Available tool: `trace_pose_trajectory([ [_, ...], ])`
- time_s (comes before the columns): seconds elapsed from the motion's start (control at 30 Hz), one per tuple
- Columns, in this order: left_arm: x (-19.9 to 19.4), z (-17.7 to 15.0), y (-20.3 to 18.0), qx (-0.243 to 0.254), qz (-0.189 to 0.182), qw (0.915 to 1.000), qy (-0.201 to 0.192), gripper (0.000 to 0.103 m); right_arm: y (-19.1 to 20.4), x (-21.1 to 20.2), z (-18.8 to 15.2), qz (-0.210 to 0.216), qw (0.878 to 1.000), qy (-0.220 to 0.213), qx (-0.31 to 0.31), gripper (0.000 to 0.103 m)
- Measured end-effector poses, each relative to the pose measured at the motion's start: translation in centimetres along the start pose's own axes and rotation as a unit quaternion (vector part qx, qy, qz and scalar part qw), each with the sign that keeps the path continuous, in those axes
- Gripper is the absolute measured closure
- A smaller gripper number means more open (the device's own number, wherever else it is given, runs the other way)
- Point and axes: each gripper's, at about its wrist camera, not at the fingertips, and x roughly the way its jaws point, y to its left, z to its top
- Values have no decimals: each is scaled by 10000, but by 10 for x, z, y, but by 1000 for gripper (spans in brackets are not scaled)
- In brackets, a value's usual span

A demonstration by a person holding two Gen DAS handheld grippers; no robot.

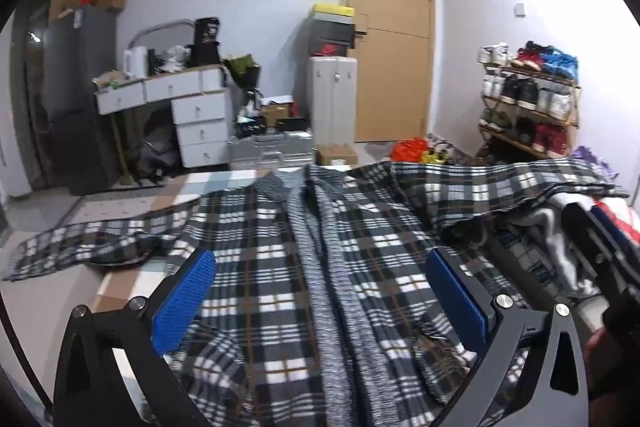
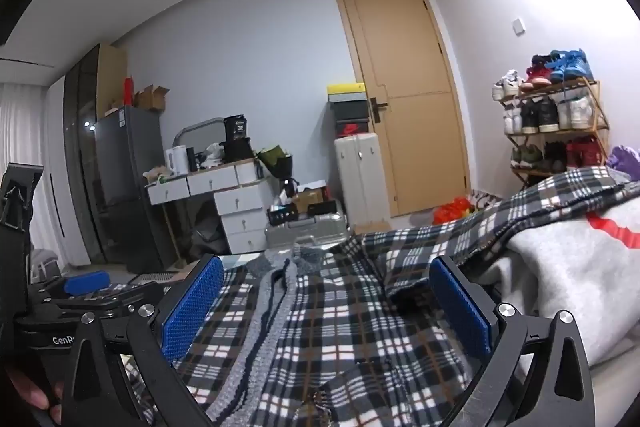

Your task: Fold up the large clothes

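Observation:
A large black, white and brown plaid jacket (image 1: pixel 260 267) with a grey knit lining (image 1: pixel 320 267) lies spread open on a checked bed surface (image 1: pixel 120 283). One sleeve (image 1: pixel 80 247) stretches out to the left; the other (image 1: pixel 500 183) lies to the right over a clothes pile. My left gripper (image 1: pixel 320 291) hovers over the jacket's middle, wide open, blue pads empty. In the right wrist view the same jacket (image 2: pixel 340 327) lies below my right gripper (image 2: pixel 326 299), which is also wide open and empty. The left gripper's blue pad (image 2: pixel 86 283) shows at that view's left edge.
A grey garment with a red stripe (image 2: pixel 560 267) is heaped at the right beside the jacket. Beyond the bed are a white drawer desk (image 1: pixel 192 111), suitcases (image 1: pixel 272 151), a wooden door (image 1: pixel 392 39) and a shoe rack (image 1: pixel 528 99).

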Motion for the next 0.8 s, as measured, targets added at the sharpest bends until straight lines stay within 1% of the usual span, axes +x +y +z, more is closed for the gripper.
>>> trace_pose_trajectory([
  [0.03, 1, 0, 1, -4, 10, 10000, -23, 1, -1, 1, 0, 17, 10000, -3, -17, 0],
  [0.07, -8, 3, 1, -51, -51, 9997, -243, 1, -1, 2, 0, 40, 10000, -6, -32, 0],
  [0.13, -8, 7, 9, -85, -146, 9996, -246, 1, -4, 5, 0, 66, 9999, -29, -73, 0],
  [0.17, -13, 6, 6, -19, -65, 9992, -396, 1, -6, 7, 1, 75, 9999, -38, -101, 0],
  [0.2, -15, 4, 7, -36, -27, 9991, -428, 1, -8, 10, 1, 87, 9999, -46, -130, 0],
  [0.37, -15, 1, 7, -99, -105, 9993, -353, 1, -24, 33, 1, 116, 9996, -19, -261, 0],
  [0.43, -16, 1, 5, -60, -72, 9993, -371, 1, 4, -2, -2, -61, 9992, -241, -298, 0],
  [0.8, -18, 2, 7, -98, -116, 9993, -350, 1, 4, -4, -1, -54, 9995, -198, -227, 0],
])
